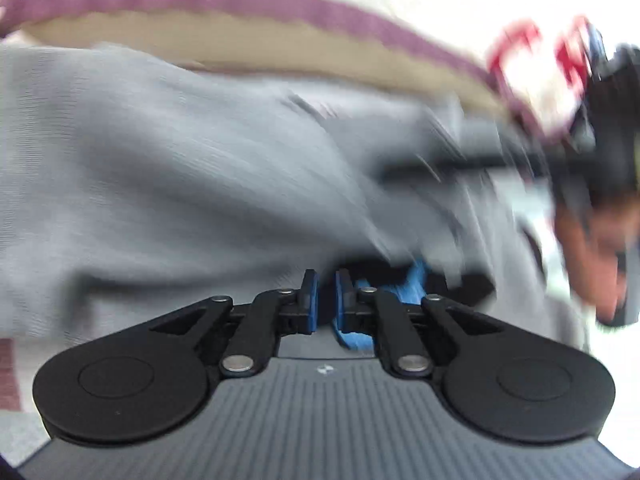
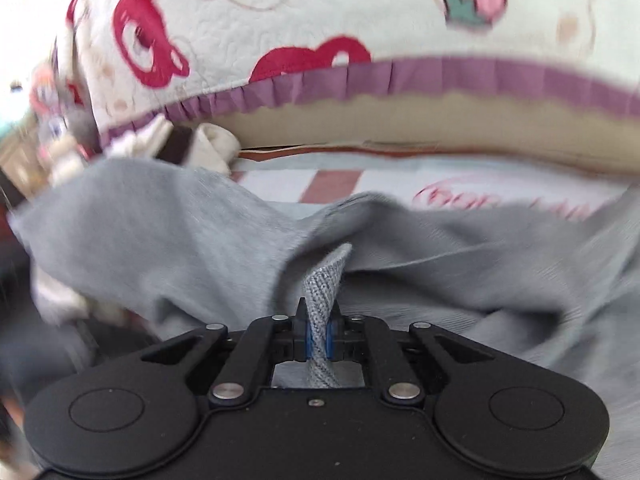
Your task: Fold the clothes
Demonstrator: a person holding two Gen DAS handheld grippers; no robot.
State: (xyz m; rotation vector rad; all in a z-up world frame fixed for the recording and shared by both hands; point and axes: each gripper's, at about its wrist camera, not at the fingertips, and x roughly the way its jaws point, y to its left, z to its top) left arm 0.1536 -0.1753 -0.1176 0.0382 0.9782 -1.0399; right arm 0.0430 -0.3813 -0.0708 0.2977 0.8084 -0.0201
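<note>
A grey knit garment [image 1: 168, 168] lies spread and rumpled in front of both grippers. In the left wrist view my left gripper [image 1: 327, 294] hovers at the garment's near edge. Its blue pads [image 1: 312, 300] stand a narrow gap apart and I see no cloth between them. A blurred blue shape [image 1: 414, 280] just past the right finger is too smeared to identify. In the right wrist view my right gripper [image 2: 319, 314] is shut on a ribbed fold of the grey garment [image 2: 324, 280], which rises as a ridge from the jaws. The rest of the garment [image 2: 180, 232] sags to either side.
A quilted white cover [image 2: 280, 20] with red and pink prints and a purple frill [image 2: 440, 76] rises behind the garment. Beneath it lies a pale sheet with a pink stripe [image 2: 332, 186]. A cream bundle with a dark band [image 2: 188, 144] sits at the left. A person's head [image 1: 592, 240] leans in at the right.
</note>
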